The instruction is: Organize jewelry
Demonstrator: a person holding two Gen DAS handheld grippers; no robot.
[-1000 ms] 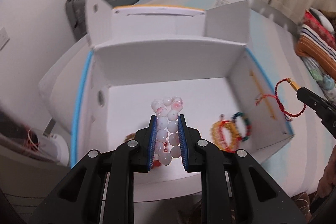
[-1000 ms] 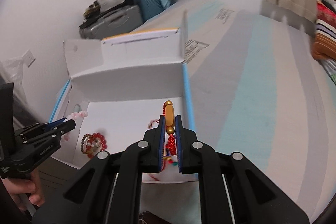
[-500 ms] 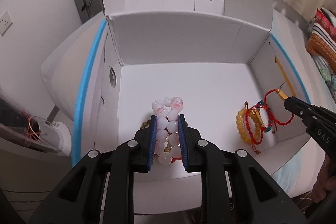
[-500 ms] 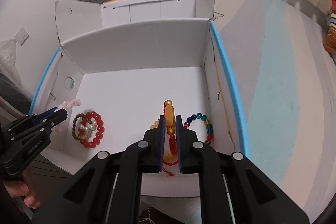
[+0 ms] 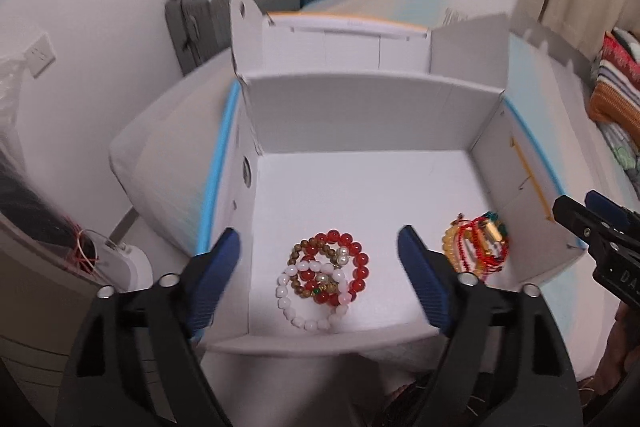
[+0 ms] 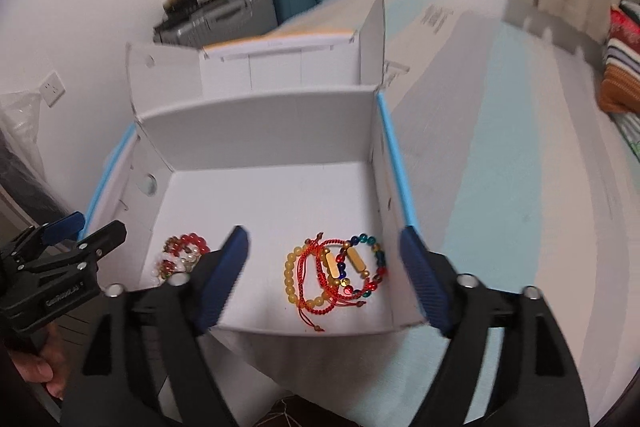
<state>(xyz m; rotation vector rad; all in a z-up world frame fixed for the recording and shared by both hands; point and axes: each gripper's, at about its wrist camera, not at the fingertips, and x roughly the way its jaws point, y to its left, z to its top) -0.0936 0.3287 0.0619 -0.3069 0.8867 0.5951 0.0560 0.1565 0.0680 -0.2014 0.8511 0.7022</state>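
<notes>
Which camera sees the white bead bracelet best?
The left wrist view. There the white bead bracelet lies in full sight between the open left gripper fingers, on the box floor. In the right wrist view it is small, and a right gripper finger partly hides it.

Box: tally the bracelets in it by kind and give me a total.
Bead bracelets: 5 (red, brown, white, yellow, multicolour)
Red cord bracelets: 2
Total: 7. A few pearly beads in the tangle with the red one may be another, too tangled to tell.
</notes>
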